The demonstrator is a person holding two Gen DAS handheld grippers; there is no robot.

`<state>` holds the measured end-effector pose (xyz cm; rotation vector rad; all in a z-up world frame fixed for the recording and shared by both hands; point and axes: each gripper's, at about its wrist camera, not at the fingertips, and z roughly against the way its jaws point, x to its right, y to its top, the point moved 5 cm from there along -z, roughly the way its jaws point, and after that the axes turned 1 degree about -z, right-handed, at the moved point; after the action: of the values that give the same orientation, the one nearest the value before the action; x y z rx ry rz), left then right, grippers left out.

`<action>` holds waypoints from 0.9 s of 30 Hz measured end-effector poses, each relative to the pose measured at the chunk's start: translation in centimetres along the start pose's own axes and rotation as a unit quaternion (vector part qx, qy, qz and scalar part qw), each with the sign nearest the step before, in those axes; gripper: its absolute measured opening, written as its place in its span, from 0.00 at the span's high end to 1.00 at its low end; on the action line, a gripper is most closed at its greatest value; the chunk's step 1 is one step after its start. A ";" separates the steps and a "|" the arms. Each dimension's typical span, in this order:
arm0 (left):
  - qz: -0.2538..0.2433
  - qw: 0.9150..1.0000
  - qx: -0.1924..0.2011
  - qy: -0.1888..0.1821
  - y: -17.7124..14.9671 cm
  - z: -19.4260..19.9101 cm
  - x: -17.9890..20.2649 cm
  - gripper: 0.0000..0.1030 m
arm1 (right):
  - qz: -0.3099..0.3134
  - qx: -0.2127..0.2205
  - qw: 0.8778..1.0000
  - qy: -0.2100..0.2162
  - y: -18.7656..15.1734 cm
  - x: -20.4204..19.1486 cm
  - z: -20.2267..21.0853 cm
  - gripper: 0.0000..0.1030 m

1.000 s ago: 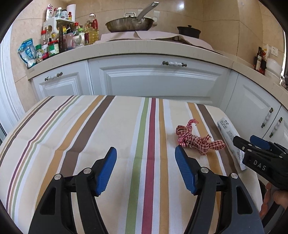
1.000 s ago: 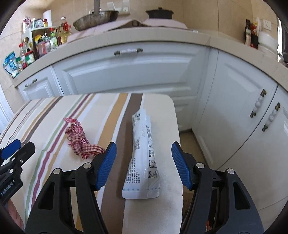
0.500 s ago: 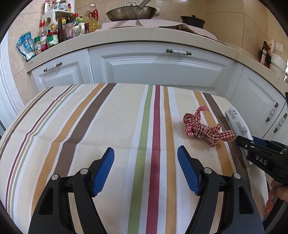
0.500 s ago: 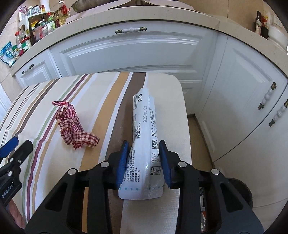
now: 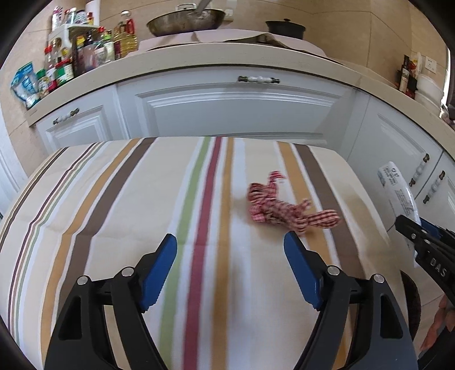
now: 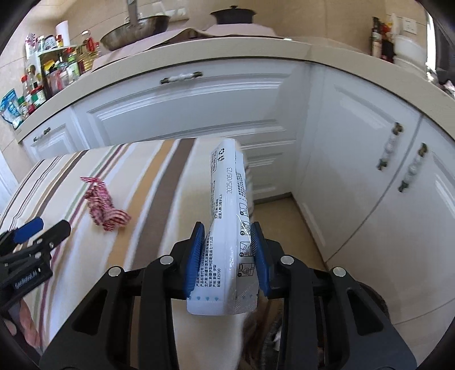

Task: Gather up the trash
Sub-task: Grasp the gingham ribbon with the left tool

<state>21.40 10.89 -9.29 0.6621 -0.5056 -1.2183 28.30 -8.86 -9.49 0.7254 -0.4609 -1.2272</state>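
Observation:
My right gripper (image 6: 227, 242) is shut on a long white printed wrapper (image 6: 227, 199) and holds it lifted above the right edge of the striped table (image 6: 159, 199). The wrapper also shows in the left wrist view (image 5: 398, 193), clamped in the right gripper (image 5: 409, 227). A red-and-white checked ribbon (image 5: 278, 207) lies crumpled on the striped tablecloth (image 5: 113, 199), just ahead and right of my left gripper (image 5: 230, 250), which is open and empty. The ribbon also shows in the right wrist view (image 6: 103, 207), with the left gripper (image 6: 45, 227) near it.
White kitchen cabinets (image 5: 227, 108) stand right behind and to the right of the table. The counter holds a pan (image 5: 184, 21), a black pot (image 5: 285, 27) and several bottles and jars (image 5: 76, 54). A dark round bin (image 6: 369, 301) shows on the floor below the right gripper.
My right gripper closed on the white wrapper and lifted it off the table toward the right. My left gripper stayed open and shifted slightly, with the ribbon now closer to its right finger.

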 end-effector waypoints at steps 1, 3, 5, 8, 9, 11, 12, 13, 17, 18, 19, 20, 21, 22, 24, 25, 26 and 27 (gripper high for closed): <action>-0.002 1.000 -0.001 -0.002 0.1 0.0 0.5 0.27 | -0.003 0.002 1.000 -0.003 -0.1 0.6 0.2 0.68; -0.007 1.000 -0.003 -0.005 0.3 -0.2 1.5 0.27 | -0.010 0.006 1.000 -0.008 -0.3 1.9 0.5 0.68; -0.012 1.000 -0.004 -0.007 0.5 -0.4 2.4 0.27 | -0.021 0.010 1.000 -0.013 -0.5 3.4 0.8 0.68; -0.015 1.000 -0.006 -0.009 0.9 -0.8 3.6 0.26 | -0.035 0.014 0.999 -0.019 -0.9 5.4 1.2 0.68; -0.016 1.000 -0.006 -0.011 1.1 -1.0 4.1 0.26 | -0.038 0.014 0.999 -0.020 -1.0 5.9 1.2 0.68; -0.020 1.000 -0.005 -0.009 1.5 -1.4 4.9 0.25 | -0.045 0.015 0.999 -0.022 -1.4 7.0 1.2 0.68; -0.021 1.000 -0.005 -0.007 1.7 -1.6 5.2 0.25 | -0.048 0.015 0.998 -0.022 -1.5 7.3 1.2 0.68; -0.021 1.000 -0.006 -0.005 1.9 -1.8 5.4 0.25 | -0.051 0.015 0.998 -0.022 -1.7 7.8 1.2 0.68; -0.020 1.000 -0.014 0.007 2.5 -3.3 5.6 0.25 | -0.059 0.012 0.998 -0.023 -2.3 8.9 0.8 0.68; -0.018 1.000 -0.018 0.007 2.6 -3.5 5.5 0.25 | -0.061 0.012 0.998 -0.022 -2.5 9.1 0.7 0.68; -0.016 1.000 -0.021 0.006 2.6 -3.7 5.3 0.25 | -0.063 0.011 0.998 -0.022 -2.5 9.2 0.6 0.68; -0.012 1.000 -0.023 0.004 2.6 -3.8 5.0 0.26 | -0.064 0.011 0.998 -0.022 -2.6 9.3 0.5 0.68; -0.010 1.000 -0.024 0.001 2.5 -3.8 4.9 0.36 | -0.065 0.011 0.998 -0.021 -2.7 9.3 0.4 0.68; -0.010 1.000 -0.028 -0.002 2.4 -3.9 4.8 0.46 | -0.066 0.011 0.998 -0.019 -2.7 9.3 0.3 0.68; -0.014 0.999 -0.038 -0.009 2.0 -4.0 4.6 0.56 | -0.068 0.010 0.998 -0.017 -2.8 9.3 0.1 0.68; -0.016 0.999 -0.043 -0.013 1.7 -4.1 4.6 0.63 | -0.068 0.010 0.998 -0.015 -2.9 9.2 0.1 0.68; -0.018 0.999 -0.046 -0.015 1.5 -4.2 4.5 0.65 | -0.067 0.010 0.998 -0.014 -2.9 9.1 0.0 0.68; -0.017 0.999 -0.046 -0.017 1.5 -4.2 4.4 0.66 | -0.067 0.010 0.998 -0.012 -2.9 9.0 0.0 0.68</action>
<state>26.51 7.76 -11.21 0.5749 -0.4661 -1.2797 28.94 -17.90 -12.13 0.7691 -0.4516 -1.3589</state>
